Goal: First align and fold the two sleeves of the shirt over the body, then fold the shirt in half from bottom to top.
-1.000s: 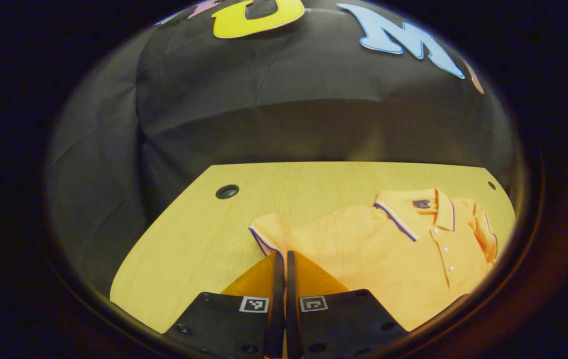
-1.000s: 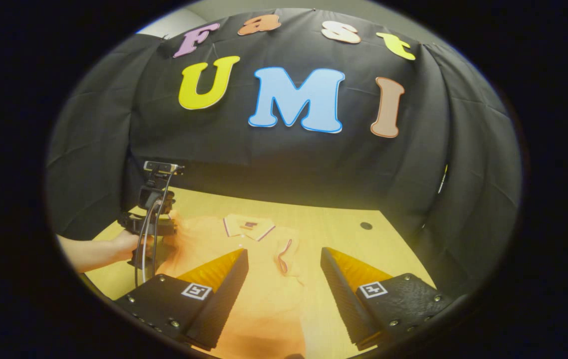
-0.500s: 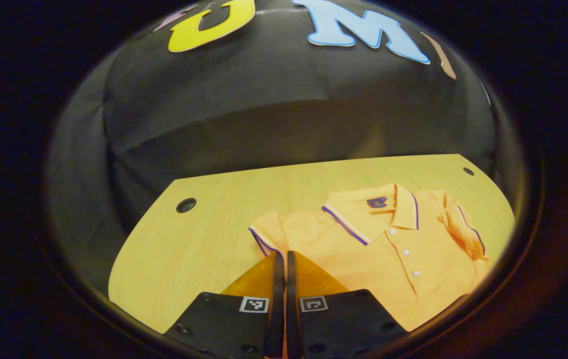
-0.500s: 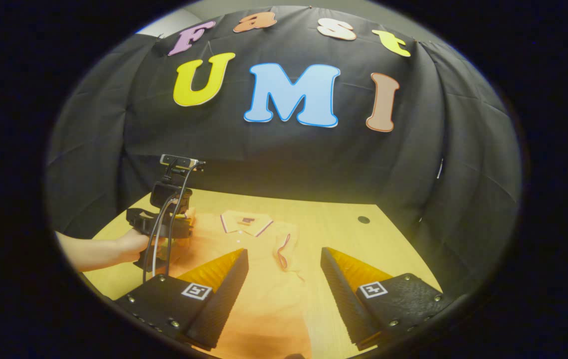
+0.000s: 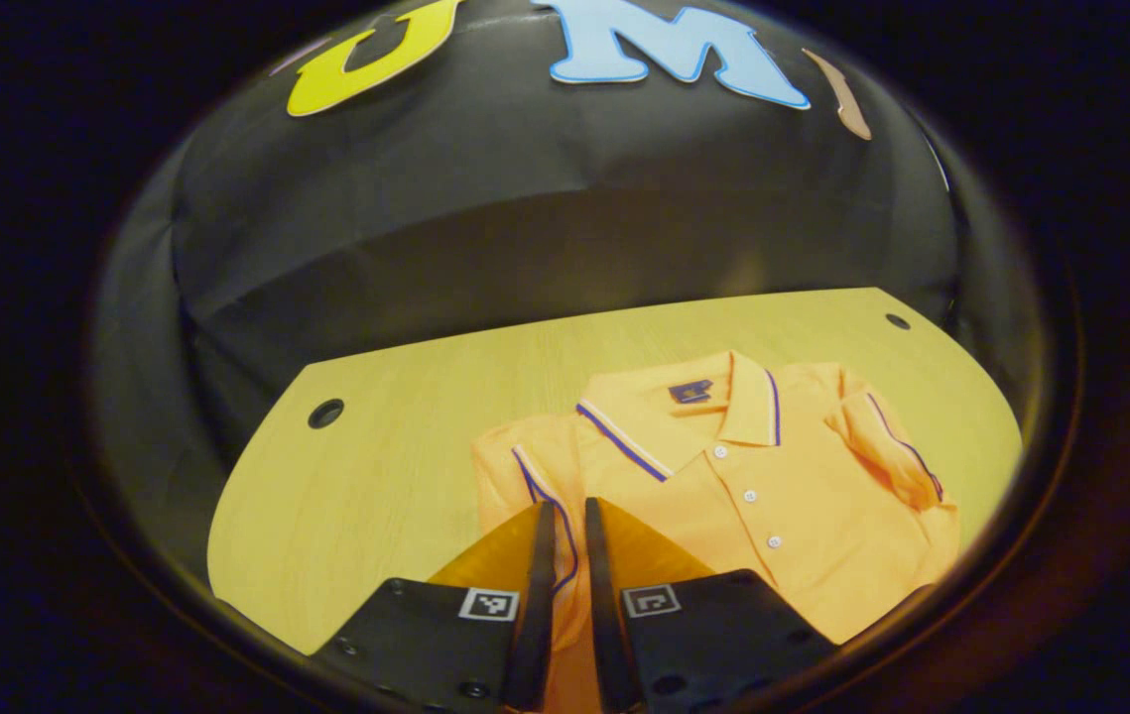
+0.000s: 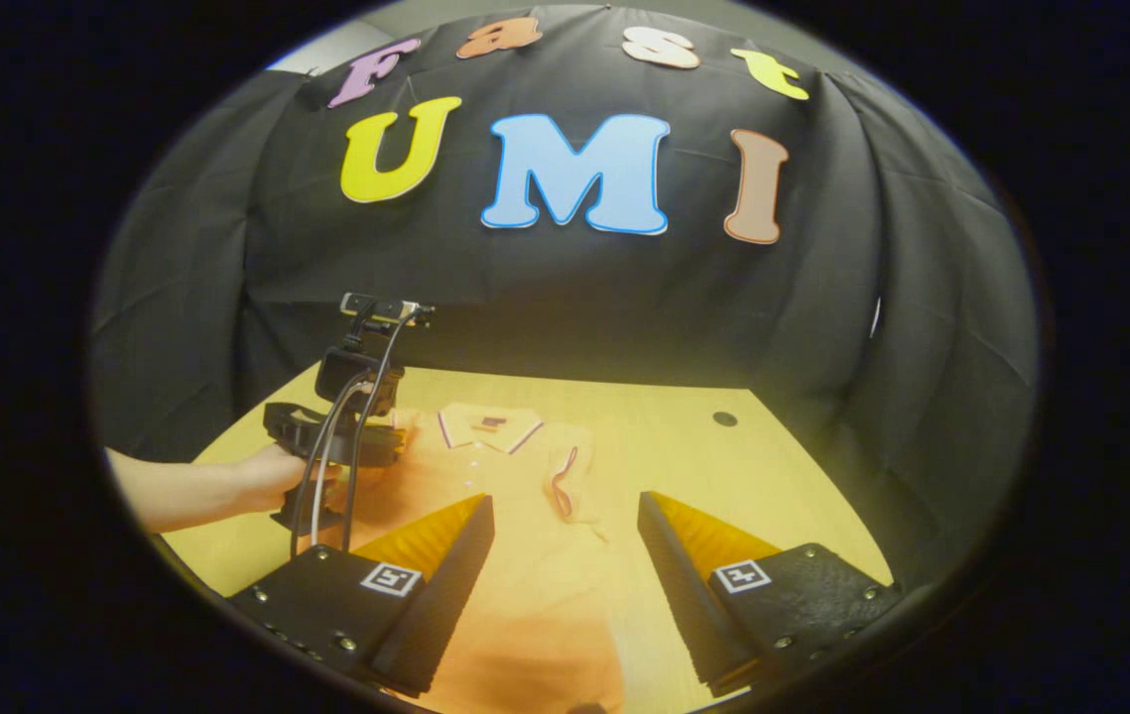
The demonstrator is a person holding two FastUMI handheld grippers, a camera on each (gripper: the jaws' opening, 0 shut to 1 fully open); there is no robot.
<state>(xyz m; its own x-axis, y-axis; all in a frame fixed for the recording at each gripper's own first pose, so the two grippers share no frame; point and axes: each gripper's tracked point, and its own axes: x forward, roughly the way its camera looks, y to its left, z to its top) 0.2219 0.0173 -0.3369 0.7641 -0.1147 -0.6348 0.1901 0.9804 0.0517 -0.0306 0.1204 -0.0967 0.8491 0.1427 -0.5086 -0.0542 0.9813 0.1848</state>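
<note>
The left gripper [image 5: 565, 516] pinches the left sleeve [image 5: 535, 476] of the orange shirt [image 5: 773, 496], which lies flat on the counter [image 5: 376, 476]. The sleeve should land straight over the body before release. The right gripper [image 6: 565, 516] has its fingers spread above the shirt's lower part.

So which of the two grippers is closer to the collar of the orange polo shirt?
Left. The left gripper holds a sleeve just beside the orange polo shirt's striped collar; the right gripper hangs open over the shirt's lower body, farther back.
</note>
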